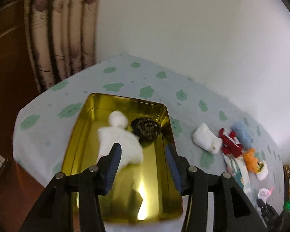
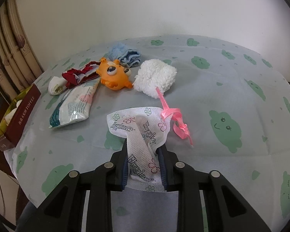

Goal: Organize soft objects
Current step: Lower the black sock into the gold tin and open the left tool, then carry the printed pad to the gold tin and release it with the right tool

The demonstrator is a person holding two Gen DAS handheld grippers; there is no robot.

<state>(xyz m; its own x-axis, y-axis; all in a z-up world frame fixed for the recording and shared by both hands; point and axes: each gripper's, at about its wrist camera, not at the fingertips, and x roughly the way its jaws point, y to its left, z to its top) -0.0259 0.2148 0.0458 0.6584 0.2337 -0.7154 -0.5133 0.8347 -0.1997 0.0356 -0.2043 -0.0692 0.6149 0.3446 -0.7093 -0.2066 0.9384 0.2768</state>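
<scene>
My right gripper (image 2: pixel 143 160) pinches the Hygiene cloth (image 2: pixel 139 129) above the table; it is light and limp, so I hold a bunched fold. My left gripper (image 1: pixel 144 166) is spread over the gold tin (image 1: pixel 123 150)

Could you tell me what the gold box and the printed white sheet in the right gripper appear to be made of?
Rectangular gold box: probably tin-plated metal, its glossy walls mirroring the light. Printed white sheet: likely nonwoven tissue, showing a dotted emboss and soft folds.

Glossy metal tin (image 1: pixel 123 100), fluffy cloth (image 2: pixel 154 78)
</scene>
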